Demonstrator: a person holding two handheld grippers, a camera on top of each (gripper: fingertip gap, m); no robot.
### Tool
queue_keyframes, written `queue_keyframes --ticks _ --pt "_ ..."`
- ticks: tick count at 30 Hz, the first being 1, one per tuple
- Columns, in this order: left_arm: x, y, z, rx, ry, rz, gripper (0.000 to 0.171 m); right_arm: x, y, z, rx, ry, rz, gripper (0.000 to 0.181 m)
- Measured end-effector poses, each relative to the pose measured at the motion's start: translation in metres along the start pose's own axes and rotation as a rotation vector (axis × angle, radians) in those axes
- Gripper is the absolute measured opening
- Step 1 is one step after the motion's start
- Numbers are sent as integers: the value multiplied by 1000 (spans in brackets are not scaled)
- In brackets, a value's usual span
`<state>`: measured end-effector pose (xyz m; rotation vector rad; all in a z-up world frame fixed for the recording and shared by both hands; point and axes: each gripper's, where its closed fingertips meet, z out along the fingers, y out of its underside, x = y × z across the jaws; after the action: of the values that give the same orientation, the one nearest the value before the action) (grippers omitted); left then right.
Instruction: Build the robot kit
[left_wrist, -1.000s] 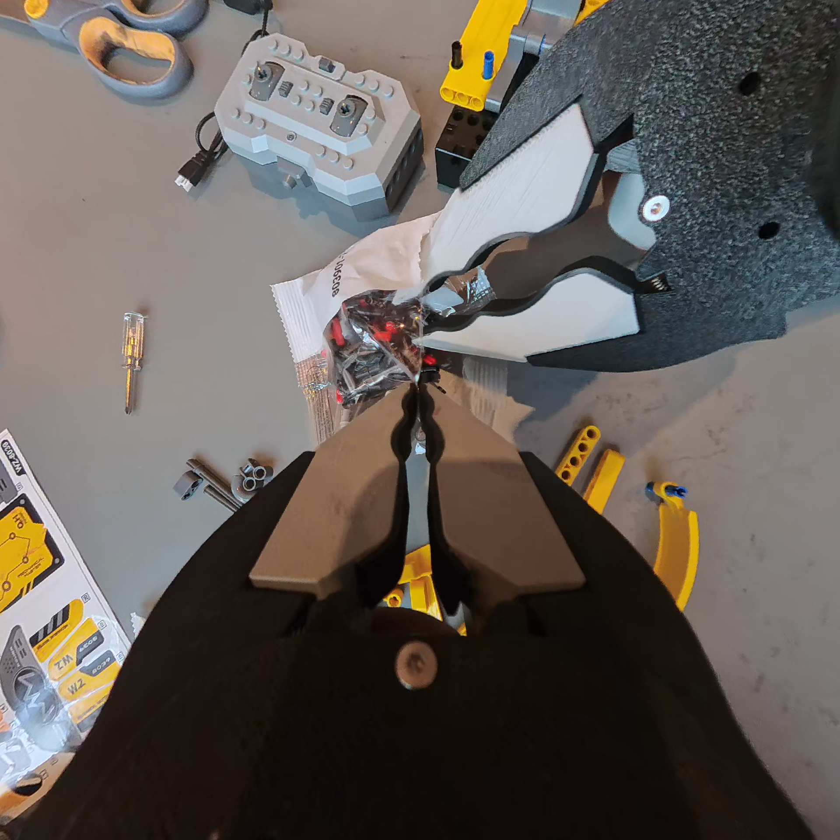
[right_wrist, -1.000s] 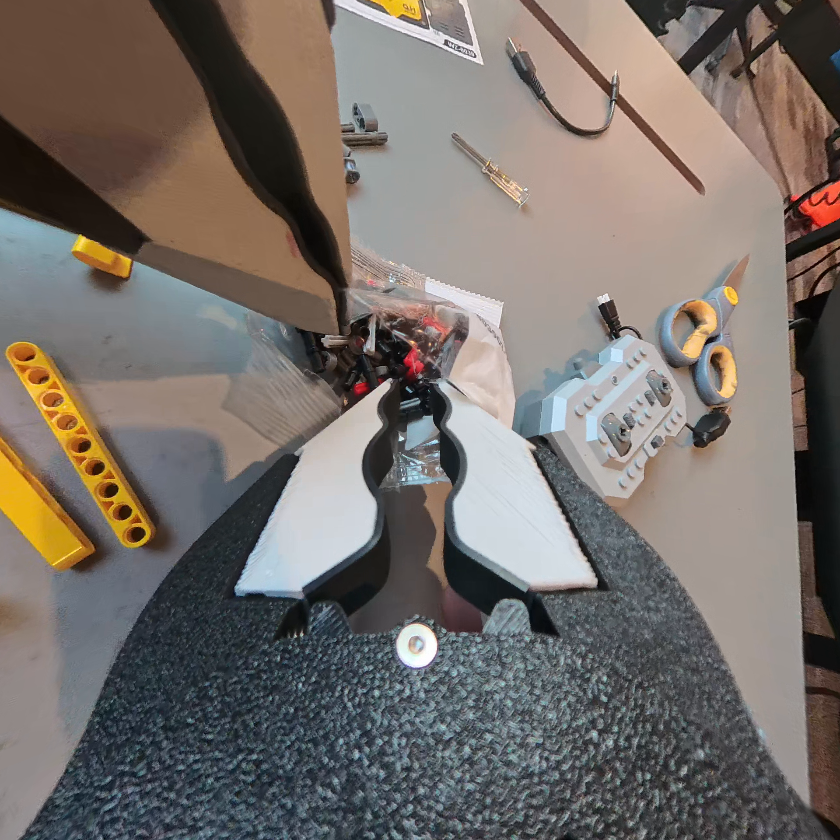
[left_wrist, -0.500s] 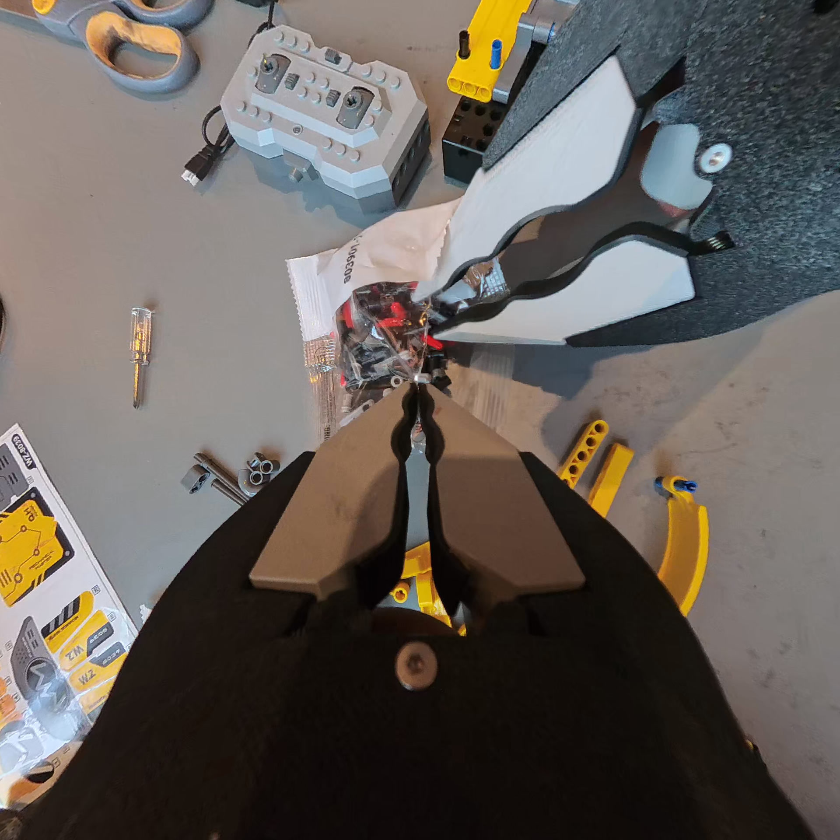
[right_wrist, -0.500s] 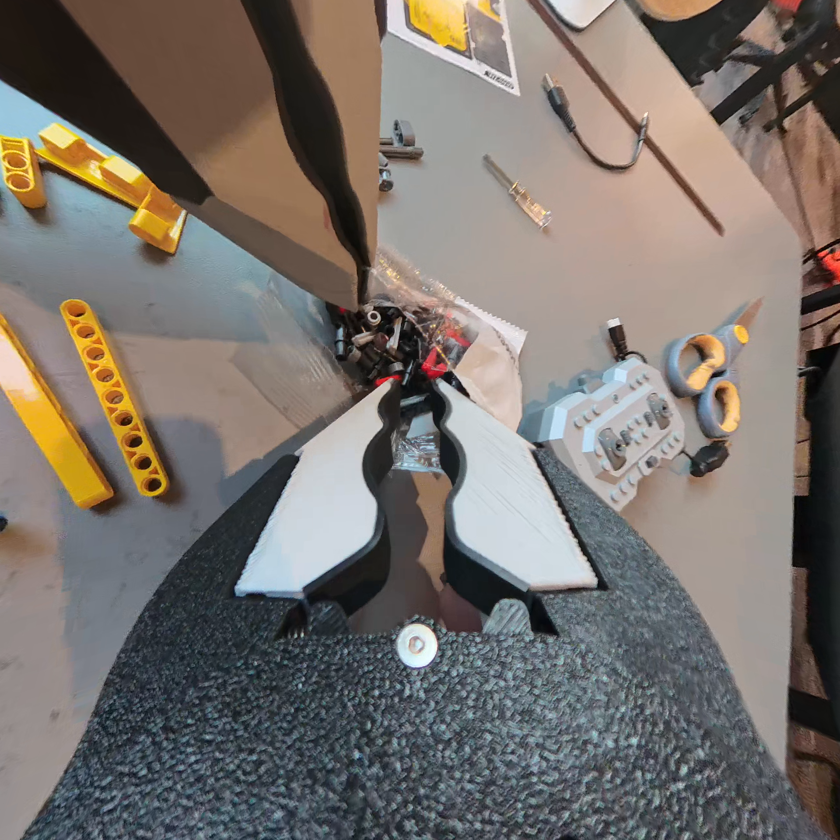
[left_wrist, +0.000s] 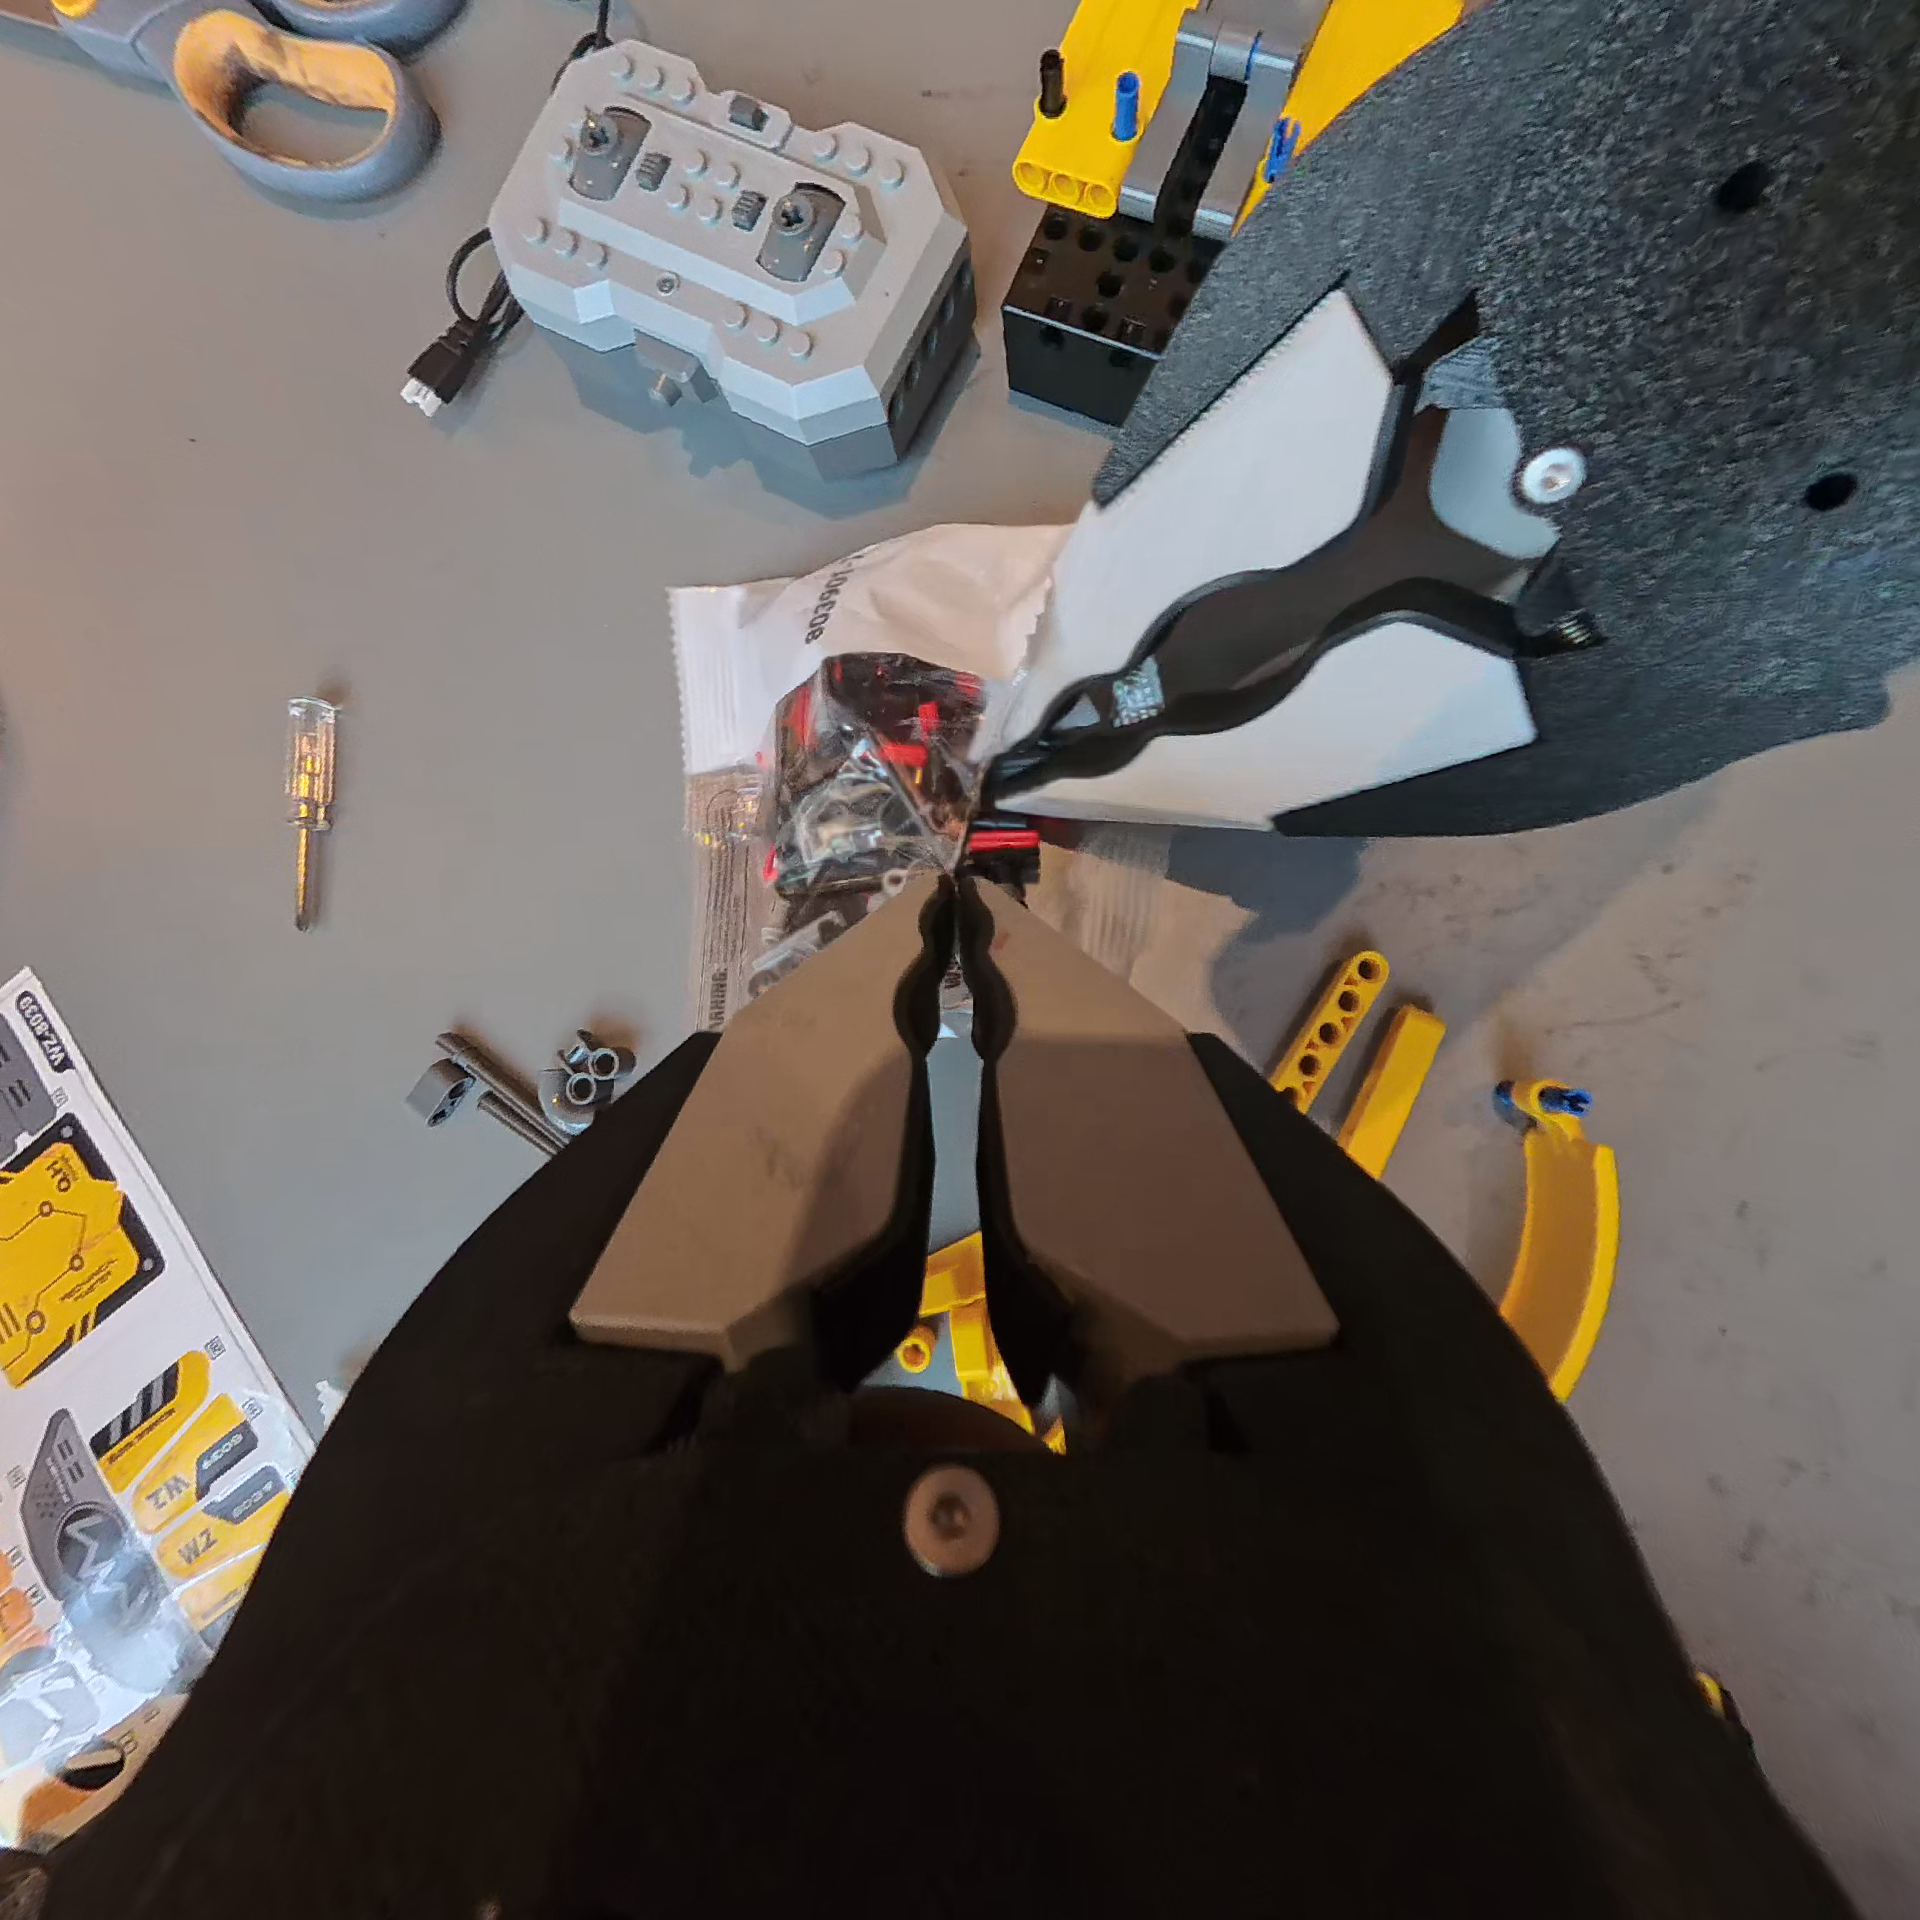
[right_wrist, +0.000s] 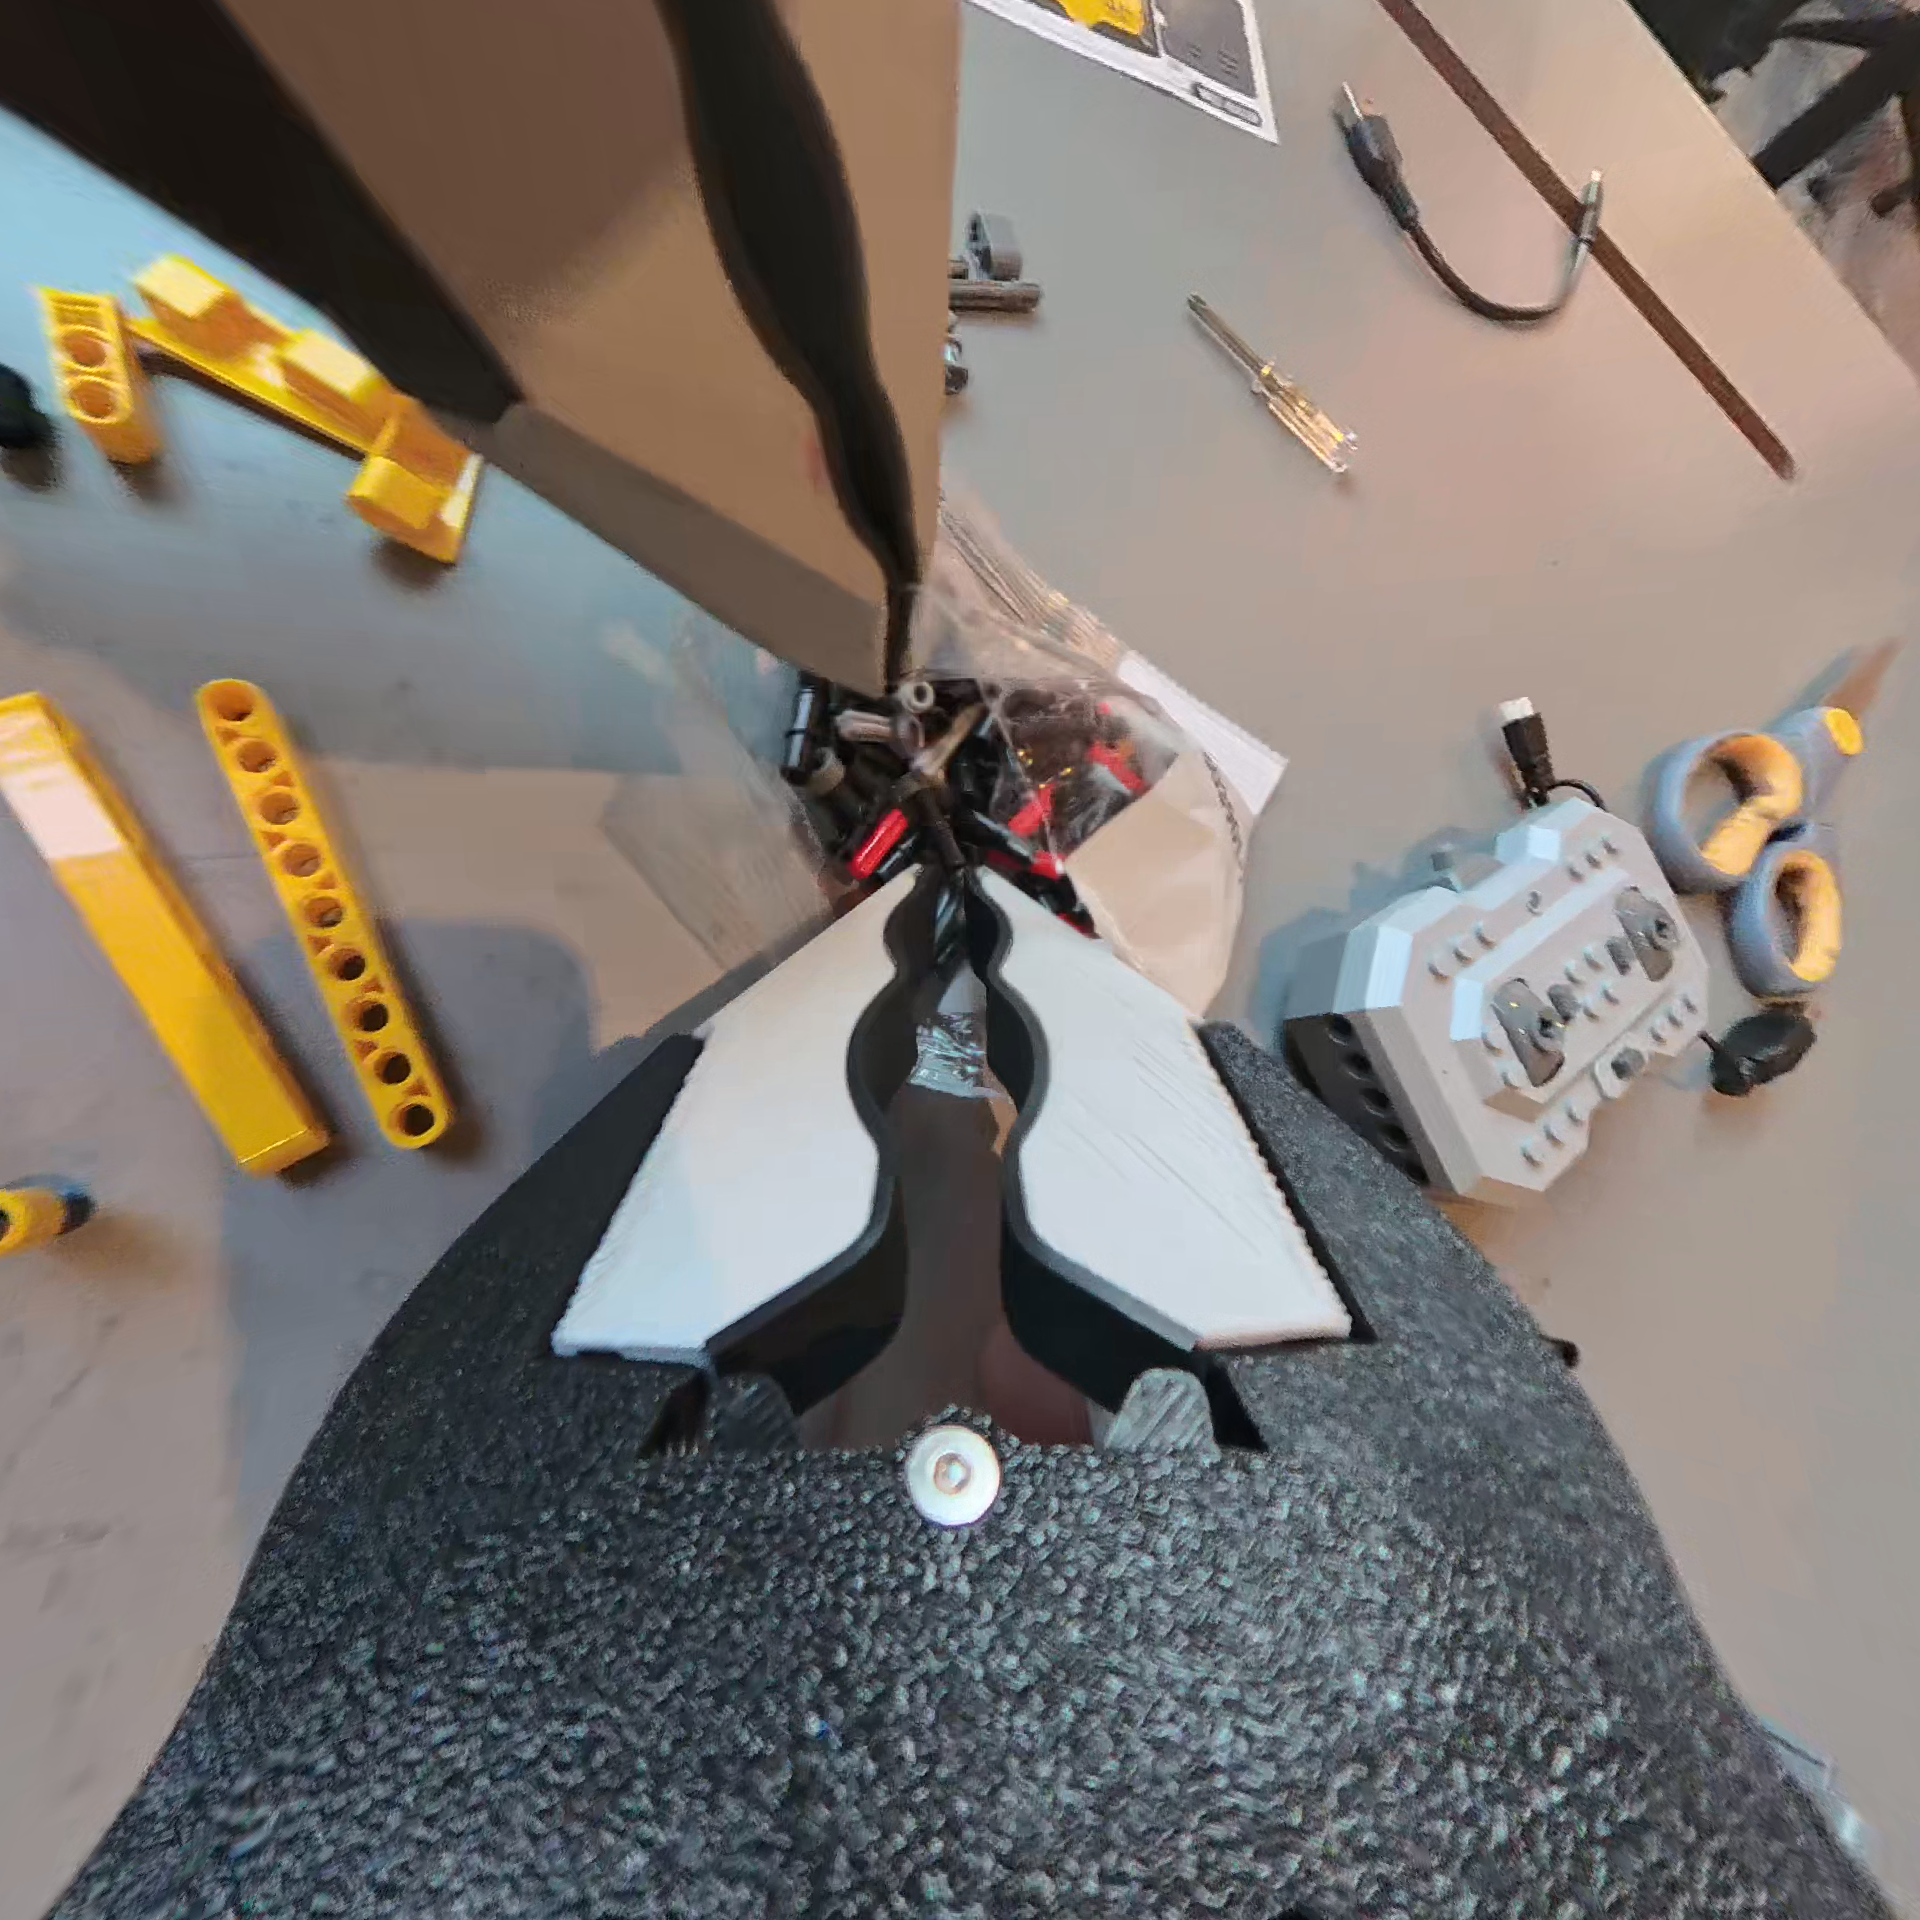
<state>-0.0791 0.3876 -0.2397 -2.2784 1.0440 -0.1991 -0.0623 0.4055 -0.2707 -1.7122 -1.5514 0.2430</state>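
Note:
A clear plastic bag (left_wrist: 862, 769) of small black and red parts lies on the grey table, over a white bag (left_wrist: 862, 613). My left gripper (left_wrist: 951, 888), with grey fingers, is shut on the bag's near edge. My right gripper (right_wrist: 945, 883), with white fingers, is shut on the bag's other side. In the left wrist view the right gripper (left_wrist: 987, 774) comes in from the upper right. In the right wrist view the bag (right_wrist: 997, 758) sits between the two grippers, and the left gripper (right_wrist: 899, 665) comes down from the top. Both pinch the plastic film close together.
A grey battery box (left_wrist: 727, 260) (right_wrist: 1507, 987) with a cable, scissors (right_wrist: 1756, 831), a small screwdriver (left_wrist: 307, 790), grey pins (left_wrist: 520, 1086), a sticker sheet (left_wrist: 94, 1351), yellow beams (right_wrist: 312, 914) (left_wrist: 1340, 1029), a yellow curved piece (left_wrist: 1558, 1226) and a yellow-black assembly (left_wrist: 1132, 208) lie around. Tip to tip, the grippers are about 4 centimetres apart.
Both grippers stay shut on the bag. The right gripper has closed tighter on the film and shifted. The bag's parts have bunched up between the two tips.

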Motion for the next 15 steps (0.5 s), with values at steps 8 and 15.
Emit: queue_keyframes --ticks 8,15 --pt "0 3 0 -13 1 5 0 3 -12 -19 58 -24 -123 23" --pt "2 5 -2 -18 15 13 0 -2 -7 -29 46 -67 -242 26"
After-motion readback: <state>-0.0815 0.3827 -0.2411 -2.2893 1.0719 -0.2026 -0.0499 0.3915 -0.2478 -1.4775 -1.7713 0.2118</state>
